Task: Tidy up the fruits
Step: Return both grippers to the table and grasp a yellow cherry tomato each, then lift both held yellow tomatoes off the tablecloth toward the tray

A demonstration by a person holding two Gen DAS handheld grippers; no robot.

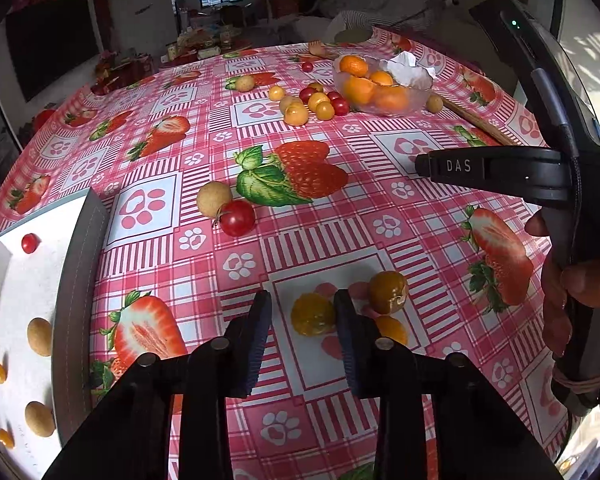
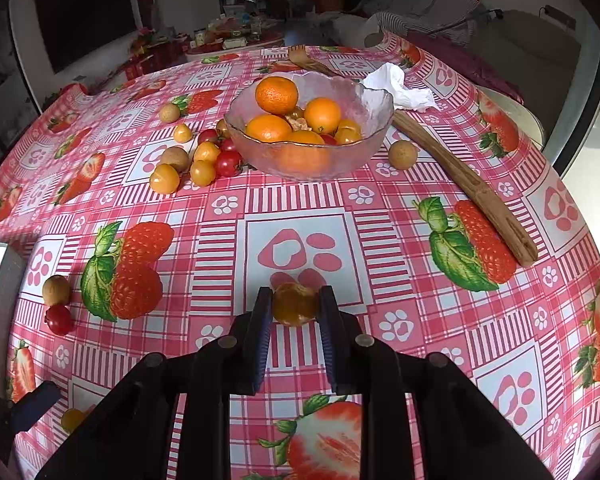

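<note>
We saw the left gripper (image 1: 302, 297) pointing down at the cloth (image 1: 340, 240). Its jaws stood a little apart around a yellow fruit (image 1: 313, 314) that lay on the cloth. The fruit touched the right-side pad, but a gap showed at the other pad, so the jaws did not grip it. A darker fruit (image 1: 388, 292) lay just beside that pad, at 2 o'clock from the yellow fruit.

The tray (image 1: 84, 248) was at 9 o'clock from this gripper. It held a small tomato (image 1: 30, 243), two brown fruits and two small orange ones. On the cloth at 11 o'clock, a second tomato (image 1: 237, 218) touched a brown fruit (image 1: 214, 199).

The right gripper (image 2: 296, 300) was closed on a peeled fruit (image 2: 295, 308), with both pads pressing its sides, just above the cloth. In the left view, a hand (image 1: 580, 292) held this gripper at 3 o'clock.

The bowl (image 2: 380, 120) was at 12 o'clock from the right gripper, well apart from it, and oranges were in it. Small yellow and red fruits lay in a group at 9 o'clock from the bowl. A tissue (image 2: 396, 84) touched the rim at 1 o'clock. A wooden stick (image 2: 472, 188) lay at 3 o'clock.
</note>
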